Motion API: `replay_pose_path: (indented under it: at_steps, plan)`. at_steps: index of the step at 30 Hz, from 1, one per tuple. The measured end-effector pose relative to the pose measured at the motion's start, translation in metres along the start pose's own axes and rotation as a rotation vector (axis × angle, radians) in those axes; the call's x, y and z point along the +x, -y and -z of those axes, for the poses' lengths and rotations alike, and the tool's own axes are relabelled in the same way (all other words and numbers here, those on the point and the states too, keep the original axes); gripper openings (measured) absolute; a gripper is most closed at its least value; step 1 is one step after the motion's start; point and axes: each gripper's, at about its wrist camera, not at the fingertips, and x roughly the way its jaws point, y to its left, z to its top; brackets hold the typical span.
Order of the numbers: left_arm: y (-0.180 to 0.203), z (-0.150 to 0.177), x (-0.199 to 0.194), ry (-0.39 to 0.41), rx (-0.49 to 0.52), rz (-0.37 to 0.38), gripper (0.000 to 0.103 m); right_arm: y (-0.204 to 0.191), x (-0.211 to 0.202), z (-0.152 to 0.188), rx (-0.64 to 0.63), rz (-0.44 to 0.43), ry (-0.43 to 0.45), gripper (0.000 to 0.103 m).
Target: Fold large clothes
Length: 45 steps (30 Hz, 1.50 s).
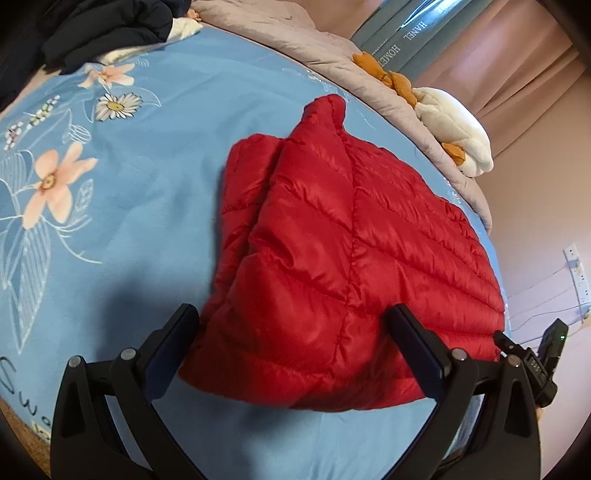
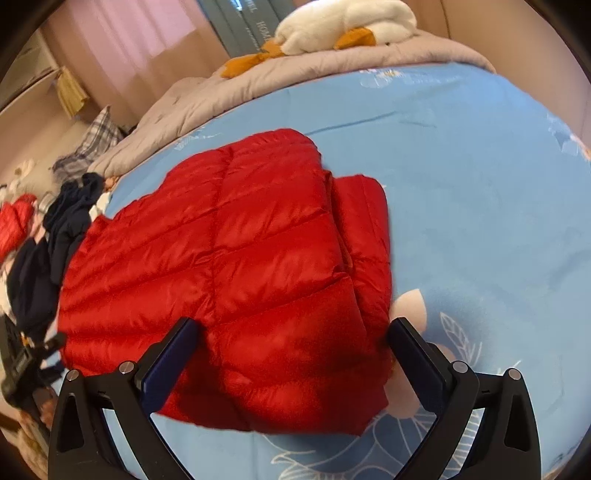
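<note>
A red quilted puffer jacket lies folded on a blue floral bedsheet. It also shows in the right wrist view. My left gripper is open, its jaws wide apart over the jacket's near edge, holding nothing. My right gripper is open too, jaws spread over the jacket's near edge from the other side. The right gripper's body shows at the right edge of the left wrist view. The left gripper's body shows at the left edge of the right wrist view.
Dark navy clothes lie piled at the far corner of the bed, also in the right wrist view. A white and orange plush toy rests on a grey quilt. Another red garment lies beyond the navy pile.
</note>
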Motion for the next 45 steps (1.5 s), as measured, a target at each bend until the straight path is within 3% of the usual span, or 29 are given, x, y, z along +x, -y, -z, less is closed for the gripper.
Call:
replay_pose_path:
  at_steps: [11, 21, 24, 26, 27, 30, 32, 35, 38, 41, 45]
  plan:
    - [-0.006, -0.010, 0.018, -0.018, -0.031, 0.050, 0.103, 0.014, 0.015, -0.010, 0.069, -0.098, -0.050, 0.102]
    - [-0.015, -0.020, 0.038, -0.043, -0.089, 0.180, 0.103, 0.018, 0.032, -0.020, 0.096, -0.160, -0.094, 0.103]
    - [-0.014, -0.019, 0.039, -0.046, -0.086, 0.197, 0.090, 0.019, 0.034, -0.019, 0.120, -0.171, -0.092, 0.103]
    - [-0.012, -0.017, 0.040, -0.064, -0.100, 0.254, 0.064, 0.015, 0.033, -0.017, 0.116, -0.168, -0.085, 0.102]
    - [-0.011, -0.016, 0.039, -0.065, -0.107, 0.266, 0.060, 0.012, 0.031, -0.015, 0.104, -0.162, -0.077, 0.099]
    - [-0.005, -0.013, 0.031, -0.044, -0.092, 0.263, 0.042, 0.007, 0.025, -0.015, 0.070, -0.158, -0.065, 0.079]
    - [0.006, -0.011, 0.019, -0.021, -0.067, 0.236, 0.033, -0.001, 0.014, -0.015, 0.031, -0.162, -0.039, 0.052]
    - [0.023, -0.010, 0.003, 0.018, -0.020, 0.185, 0.027, -0.007, -0.002, -0.015, 0.023, -0.190, -0.002, 0.026]
    - [0.039, -0.008, -0.021, 0.059, 0.020, 0.184, 0.026, -0.020, -0.031, -0.014, -0.030, -0.193, 0.074, 0.021]
    - [0.048, -0.002, -0.049, 0.105, 0.055, 0.196, 0.026, -0.026, -0.056, -0.011, -0.047, -0.246, 0.121, 0.021]
    - [0.057, 0.006, -0.080, 0.147, 0.077, 0.234, 0.026, -0.037, -0.083, -0.006, -0.088, -0.253, 0.183, 0.021]
